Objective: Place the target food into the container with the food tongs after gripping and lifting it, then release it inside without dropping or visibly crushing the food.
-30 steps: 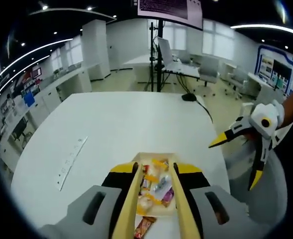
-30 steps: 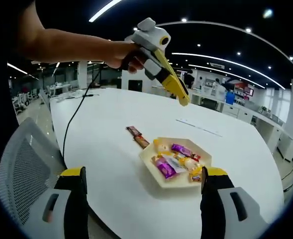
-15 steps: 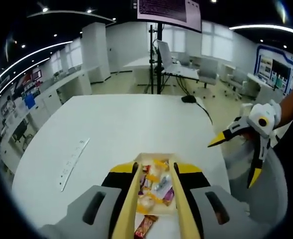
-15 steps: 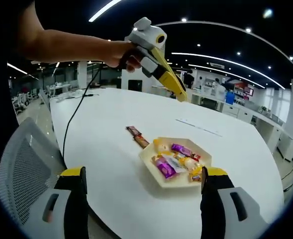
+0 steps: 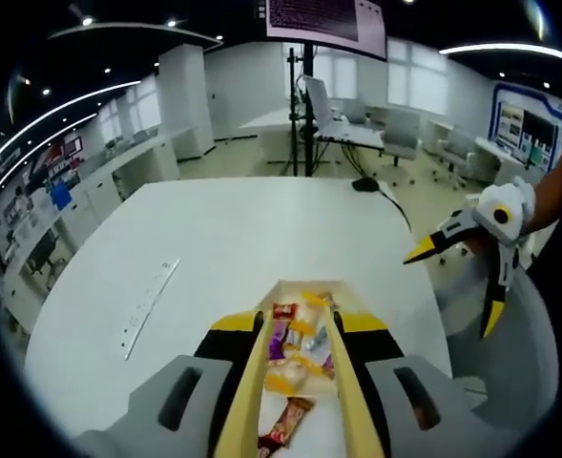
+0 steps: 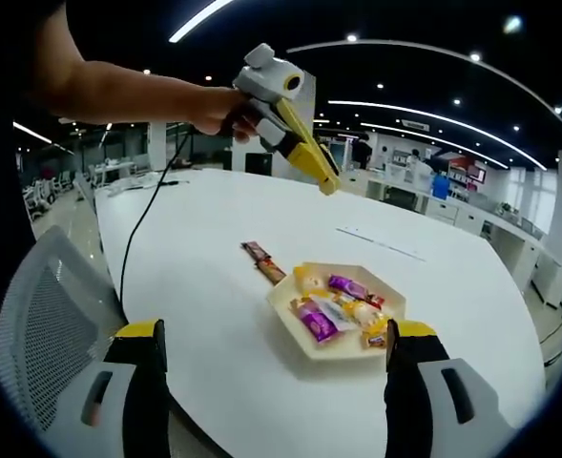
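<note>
A cream hexagonal tray (image 6: 295, 303) of wrapped snacks sits on the white table (image 6: 195, 286); it also lies between the tong arms, tray (image 5: 282, 289). A brown snack bar (image 6: 263, 262) lies on the table beside the tray, bar (image 5: 285, 425). My left gripper (image 5: 297, 322) is shut on beige food tongs (image 5: 252, 382), whose arms stand apart with nothing between them. A hand holds that left gripper (image 6: 307, 157) in the air above the table, tongs (image 6: 309, 153) pointing down toward the tray. My right gripper (image 6: 276, 329) is wide open near the table edge, and shows as right gripper (image 5: 457, 286).
A grey mesh chair (image 6: 42, 315) stands at the table's near side. A black cable (image 6: 147, 219) runs across the table. A white strip (image 5: 147, 305) lies on the far side. Office desks and a screen stand (image 5: 304, 95) are behind.
The left gripper with the tongs has drifted up and back from the tray; the bar shows more fully below it. The right gripper has stayed still and open.
</note>
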